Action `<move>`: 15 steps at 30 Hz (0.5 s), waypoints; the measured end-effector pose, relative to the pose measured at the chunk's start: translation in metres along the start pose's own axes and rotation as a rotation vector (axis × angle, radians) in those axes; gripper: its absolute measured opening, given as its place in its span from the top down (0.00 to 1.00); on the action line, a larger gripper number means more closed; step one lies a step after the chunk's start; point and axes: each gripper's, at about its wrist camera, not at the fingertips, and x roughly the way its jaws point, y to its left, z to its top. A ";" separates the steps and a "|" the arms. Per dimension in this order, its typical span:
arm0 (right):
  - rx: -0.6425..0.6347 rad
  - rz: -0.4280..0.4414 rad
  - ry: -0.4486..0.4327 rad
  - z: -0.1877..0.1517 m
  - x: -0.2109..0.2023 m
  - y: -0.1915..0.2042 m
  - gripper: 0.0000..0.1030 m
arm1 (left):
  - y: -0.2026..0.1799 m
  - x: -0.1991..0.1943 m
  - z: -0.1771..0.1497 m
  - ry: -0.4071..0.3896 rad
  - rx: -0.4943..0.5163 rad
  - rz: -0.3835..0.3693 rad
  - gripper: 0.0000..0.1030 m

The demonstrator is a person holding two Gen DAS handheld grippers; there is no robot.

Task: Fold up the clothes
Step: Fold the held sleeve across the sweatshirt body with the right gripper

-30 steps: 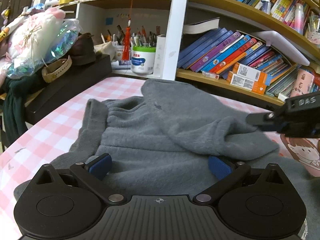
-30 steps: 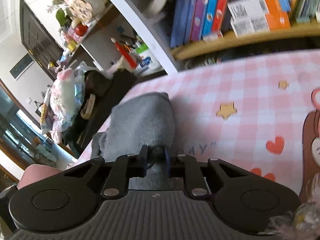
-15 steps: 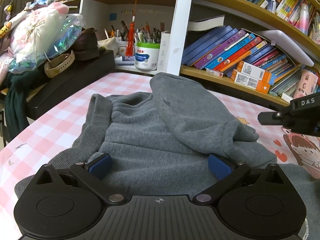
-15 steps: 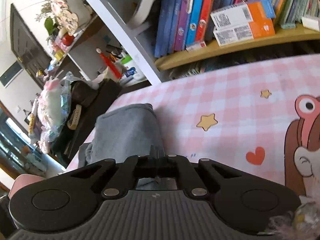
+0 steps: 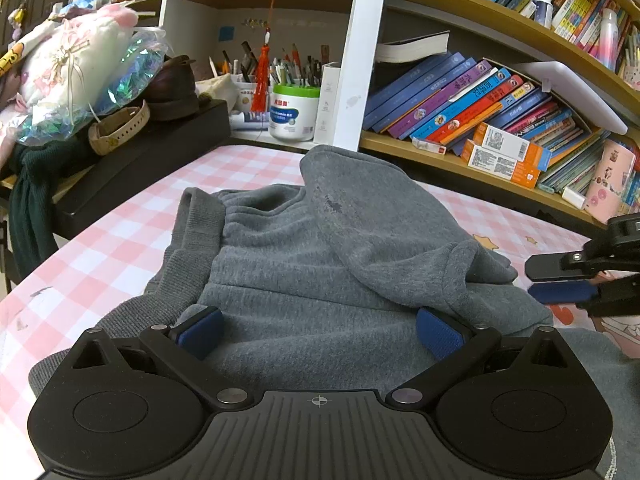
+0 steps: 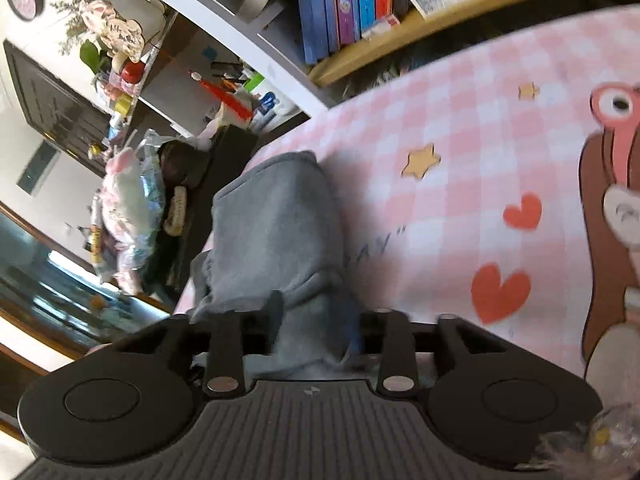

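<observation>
Left tongs (image 5: 318, 334) stand wide apart low in the frame, blue pads (image 5: 200, 332) over the grey sweater (image 5: 320, 264), gripping nothing. Right tongs (image 6: 316, 320) are opening, a fold of the sweater between them; in the left view they sit at the right edge, just clear of the cloth. The sweater lies bunched on the pink-checked desk (image 5: 120, 240) below the bookshelf (image 5: 460, 160).

we see the sweater (image 5: 320, 264) lying on the tabletop (image 5: 120, 240), with the bookshelf (image 5: 460, 160) behind it. the pen jar (image 5: 294, 114) stands behind its left part. our left tool (image 5: 318, 334) sits over its near edge, our right tool (image 5: 560, 284) just right of it.
</observation>
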 end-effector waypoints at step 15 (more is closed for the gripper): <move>0.186 0.109 0.016 0.010 0.025 -0.003 0.66 | 0.000 0.001 0.000 0.002 0.000 0.002 0.00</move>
